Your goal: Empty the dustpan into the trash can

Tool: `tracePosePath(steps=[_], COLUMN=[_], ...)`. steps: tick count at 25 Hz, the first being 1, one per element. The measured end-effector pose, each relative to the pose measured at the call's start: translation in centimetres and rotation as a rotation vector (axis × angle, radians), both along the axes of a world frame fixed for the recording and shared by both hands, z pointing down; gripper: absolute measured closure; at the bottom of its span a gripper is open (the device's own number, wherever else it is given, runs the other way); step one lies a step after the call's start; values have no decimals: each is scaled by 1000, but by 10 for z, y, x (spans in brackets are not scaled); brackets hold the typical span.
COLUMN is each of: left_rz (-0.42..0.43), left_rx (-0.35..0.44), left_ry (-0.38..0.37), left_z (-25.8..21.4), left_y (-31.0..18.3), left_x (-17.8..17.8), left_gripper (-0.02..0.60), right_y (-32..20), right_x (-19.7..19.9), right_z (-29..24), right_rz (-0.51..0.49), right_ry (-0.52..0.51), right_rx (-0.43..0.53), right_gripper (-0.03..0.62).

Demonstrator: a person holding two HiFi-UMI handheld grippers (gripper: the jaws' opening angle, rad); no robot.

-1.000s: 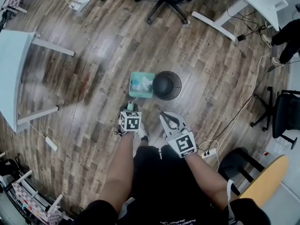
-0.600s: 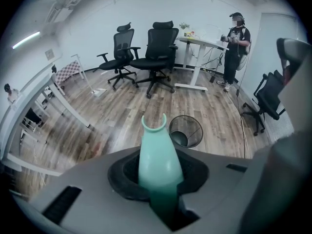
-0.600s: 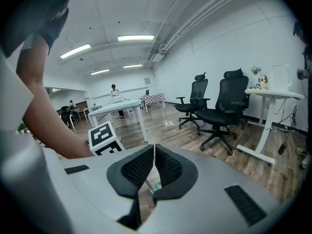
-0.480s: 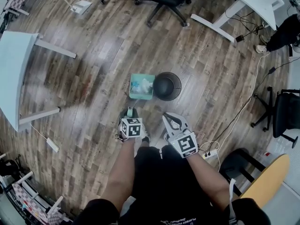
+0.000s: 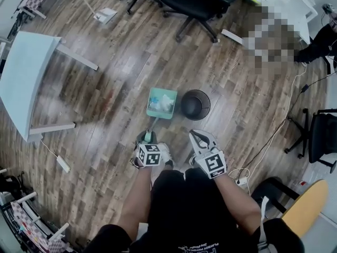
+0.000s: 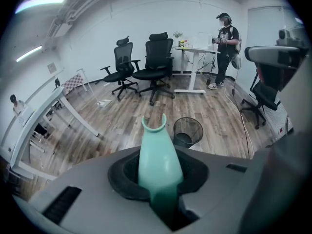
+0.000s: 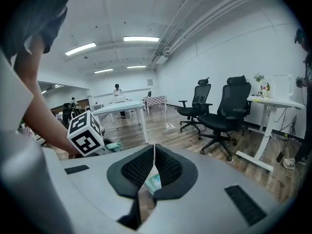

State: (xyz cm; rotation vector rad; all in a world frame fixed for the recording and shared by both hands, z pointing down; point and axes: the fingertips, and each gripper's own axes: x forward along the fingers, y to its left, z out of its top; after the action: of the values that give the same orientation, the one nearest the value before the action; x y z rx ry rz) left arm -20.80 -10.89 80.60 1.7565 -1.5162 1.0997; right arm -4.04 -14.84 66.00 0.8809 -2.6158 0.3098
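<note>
A teal dustpan (image 5: 161, 103) holding crumpled white paper hangs just left of the black mesh trash can (image 5: 195, 101) on the wood floor. Its long handle (image 6: 158, 155) runs back between the pads of my left gripper (image 5: 149, 137), which is shut on it. In the left gripper view the trash can (image 6: 187, 131) stands beyond the handle's tip, a little to the right. My right gripper (image 5: 200, 139) hovers to the right of the left one, short of the can, shut with nothing between its pads (image 7: 154, 155). Part of the dustpan shows below them.
Black office chairs (image 5: 195, 4) stand beyond the can. A white table (image 5: 26, 78) is at the left, and a power strip with cables (image 5: 242, 181) lies by my right side. Another chair (image 5: 321, 136) is at the right. A person (image 6: 225, 52) stands by a far desk.
My left gripper has risen with the dustpan handle, and the pan has come up beside the can. The right gripper has barely shifted.
</note>
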Motion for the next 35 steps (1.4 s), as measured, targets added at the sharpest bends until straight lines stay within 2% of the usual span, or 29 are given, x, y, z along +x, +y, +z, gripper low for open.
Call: tracePosePath(steps=[9, 13, 16, 20, 25, 35], left_rz=[82, 161, 209, 270, 300, 414], left_rx=[77, 137, 174, 218, 257, 340], left_ry=[-13, -25, -37, -69, -115, -279], left_z=[-56, -80, -98, -118, -139, -171], left_y=[33, 36, 39, 43, 57, 101], left_x=[-29, -41, -41, -34, -17, 50], left_gripper=[485, 485, 485, 485, 485, 485], right_y=[17, 19, 21, 27, 38, 68], right_x=[-5, -3, 14, 34, 54, 100], right_z=[-31, -50, -59, -68, -77, -91], right_rz=[83, 155, 226, 277, 278, 252], right_ry=[44, 62, 68, 63, 36, -7], right_rx=[74, 129, 153, 164, 177, 213], right_gripper=[568, 568, 569, 568, 569, 569])
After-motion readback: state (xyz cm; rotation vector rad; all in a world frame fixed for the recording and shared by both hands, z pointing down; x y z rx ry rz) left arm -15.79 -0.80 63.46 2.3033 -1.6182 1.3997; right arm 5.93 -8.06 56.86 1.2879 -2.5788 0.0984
